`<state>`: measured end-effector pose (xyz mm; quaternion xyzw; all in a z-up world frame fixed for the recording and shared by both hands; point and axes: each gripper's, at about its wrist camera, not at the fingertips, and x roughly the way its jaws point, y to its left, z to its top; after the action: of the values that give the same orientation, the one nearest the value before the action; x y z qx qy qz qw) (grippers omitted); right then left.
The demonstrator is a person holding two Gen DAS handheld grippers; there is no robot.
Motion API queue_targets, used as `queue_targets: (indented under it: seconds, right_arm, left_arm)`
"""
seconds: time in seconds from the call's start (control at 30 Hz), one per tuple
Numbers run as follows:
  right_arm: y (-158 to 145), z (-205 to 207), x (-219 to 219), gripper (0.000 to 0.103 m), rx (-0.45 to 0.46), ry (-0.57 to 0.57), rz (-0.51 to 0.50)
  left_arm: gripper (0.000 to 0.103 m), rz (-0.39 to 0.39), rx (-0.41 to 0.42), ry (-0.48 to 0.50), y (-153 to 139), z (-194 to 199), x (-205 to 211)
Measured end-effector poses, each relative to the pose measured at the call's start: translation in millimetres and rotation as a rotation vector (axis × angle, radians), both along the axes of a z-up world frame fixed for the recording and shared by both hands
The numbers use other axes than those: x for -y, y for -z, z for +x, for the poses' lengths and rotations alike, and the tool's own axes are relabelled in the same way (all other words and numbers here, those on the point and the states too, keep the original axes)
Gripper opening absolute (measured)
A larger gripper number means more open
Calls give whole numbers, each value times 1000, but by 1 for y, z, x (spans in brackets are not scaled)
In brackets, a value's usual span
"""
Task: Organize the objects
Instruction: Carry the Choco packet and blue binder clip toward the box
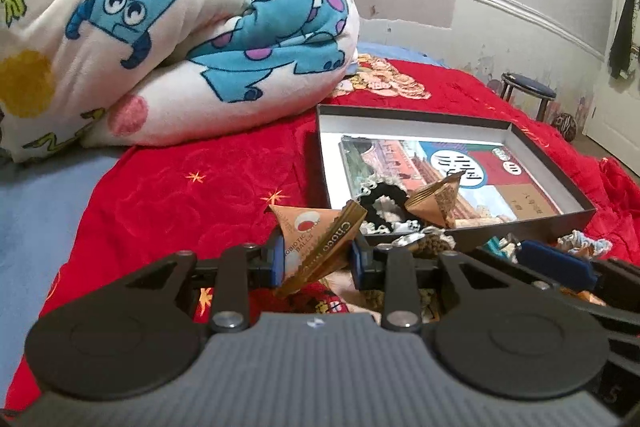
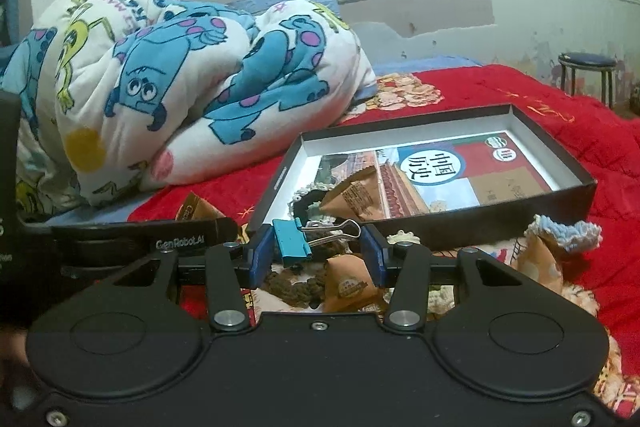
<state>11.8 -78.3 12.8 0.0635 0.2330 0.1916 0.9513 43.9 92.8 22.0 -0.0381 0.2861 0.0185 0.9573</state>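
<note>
My left gripper is shut on a tan pyramid-shaped snack packet, held above the red bedspread just short of the box. My right gripper is shut on a blue binder clip whose wire handles reach toward the right pad. Ahead lies a shallow black box lined white. Inside it are a picture book, a black scrunchie and another tan packet. In the right wrist view the left gripper's body shows at the left.
More tan packets, a brown knitted piece and a blue-and-white crocheted piece lie on the red bedspread in front of the box. A folded cartoon quilt fills the left. A round stool stands by the wall.
</note>
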Motion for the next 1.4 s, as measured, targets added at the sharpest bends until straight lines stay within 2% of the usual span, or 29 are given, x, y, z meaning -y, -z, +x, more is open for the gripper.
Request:
queue_targets:
  seconds: [0.37, 0.57, 0.8, 0.97, 1.1, 1.2, 1.3, 1.4]
  right_arm:
    - [-16, 21, 5, 46, 13, -7, -3]
    - [-27, 40, 9, 46, 46, 29, 19]
    - [-27, 66, 21, 46, 65, 20, 51]
    - [-36, 79, 33, 46, 99, 6, 75]
    - [-46, 76, 57, 46, 173, 26, 67]
    - [-55, 81, 85, 46, 187, 80, 94]
    - [-61, 82, 118, 46, 199, 133, 119]
    - [-61, 86, 140, 46, 193, 178, 166]
  left_arm:
    - [36, -6, 5, -20, 1, 3, -5]
    - [36, -16, 65, -12, -5, 5, -5]
    - [36, -82, 116, -38, -10, 9, -14]
    - [36, -131, 177, -18, -16, 15, -7]
    - [36, -99, 195, 18, -19, 22, 15]
    - [36, -145, 160, 40, -22, 35, 30]
    - [36, -127, 183, 58, -31, 47, 50]
    - [36, -160, 184, 96, -40, 62, 65]
